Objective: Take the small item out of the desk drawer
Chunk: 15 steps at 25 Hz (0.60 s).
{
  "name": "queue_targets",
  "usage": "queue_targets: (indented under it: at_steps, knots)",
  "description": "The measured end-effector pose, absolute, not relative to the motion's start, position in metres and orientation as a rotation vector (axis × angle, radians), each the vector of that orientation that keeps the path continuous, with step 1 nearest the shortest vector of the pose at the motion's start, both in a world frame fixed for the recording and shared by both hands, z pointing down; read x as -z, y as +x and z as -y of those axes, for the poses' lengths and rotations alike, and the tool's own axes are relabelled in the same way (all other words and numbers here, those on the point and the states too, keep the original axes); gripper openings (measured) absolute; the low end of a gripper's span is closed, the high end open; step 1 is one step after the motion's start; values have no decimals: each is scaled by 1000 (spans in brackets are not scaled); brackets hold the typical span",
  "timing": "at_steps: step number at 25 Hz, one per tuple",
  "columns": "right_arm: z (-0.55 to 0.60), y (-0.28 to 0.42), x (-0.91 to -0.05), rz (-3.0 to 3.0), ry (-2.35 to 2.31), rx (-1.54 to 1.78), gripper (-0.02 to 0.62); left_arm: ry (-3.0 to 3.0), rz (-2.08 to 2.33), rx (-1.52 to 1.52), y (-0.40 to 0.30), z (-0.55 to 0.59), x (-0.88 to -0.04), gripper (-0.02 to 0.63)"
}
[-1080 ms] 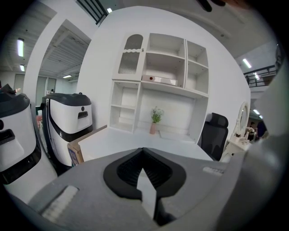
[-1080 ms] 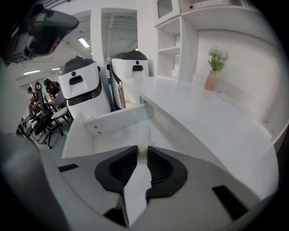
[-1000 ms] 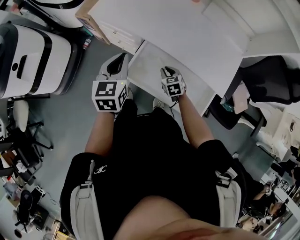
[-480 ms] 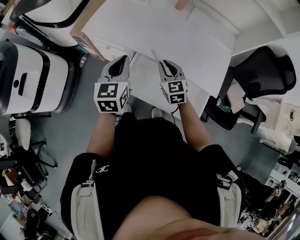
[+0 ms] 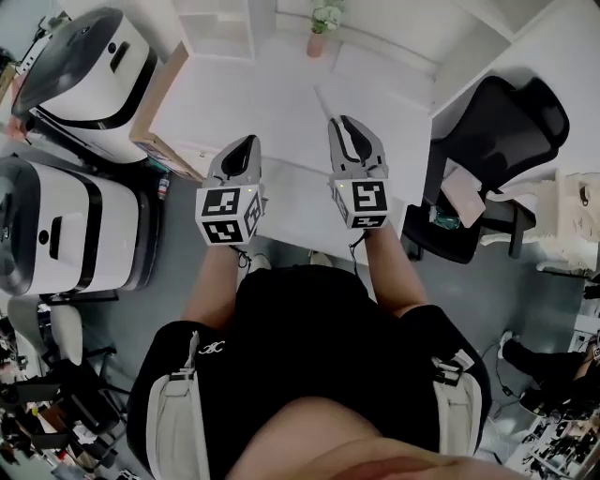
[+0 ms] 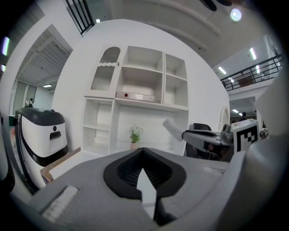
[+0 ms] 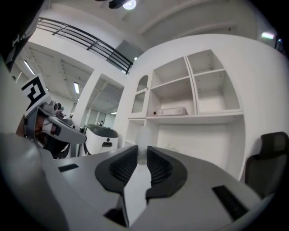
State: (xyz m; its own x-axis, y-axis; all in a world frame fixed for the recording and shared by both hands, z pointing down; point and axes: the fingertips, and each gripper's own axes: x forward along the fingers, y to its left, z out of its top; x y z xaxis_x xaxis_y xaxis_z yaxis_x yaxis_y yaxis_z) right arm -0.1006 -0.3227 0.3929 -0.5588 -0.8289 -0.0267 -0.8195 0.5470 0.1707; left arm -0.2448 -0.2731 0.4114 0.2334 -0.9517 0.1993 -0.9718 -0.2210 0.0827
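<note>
The item (image 7: 143,135) is pinched in the right gripper (image 7: 143,155), up over the desk (image 5: 281,103).
The right gripper's jaws stand part closed on the small pale item at their tips, facing the shelves (image 7: 189,90). The left gripper (image 6: 143,155) has its jaws pressed together with nothing between. Both hang near the desk's front edge. The item's shape is blurred, and in the head view it cannot be made out.

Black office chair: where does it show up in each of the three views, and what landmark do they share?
Head view: black office chair at the upper right.
Left gripper view: right of centre, mostly just its headrest.
Right gripper view: at the far right edge, lower half.
Shared landmark: white open-compartment shelf unit, left of the chair in every view.
</note>
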Motion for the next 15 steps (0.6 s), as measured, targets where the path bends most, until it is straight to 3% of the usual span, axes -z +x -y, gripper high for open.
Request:
queue_targets:
  at_steps: [15]
  knots:
    - [318,-9,-359,2668,1765,195,58,2526,1663,-173,-168,290,-382,12]
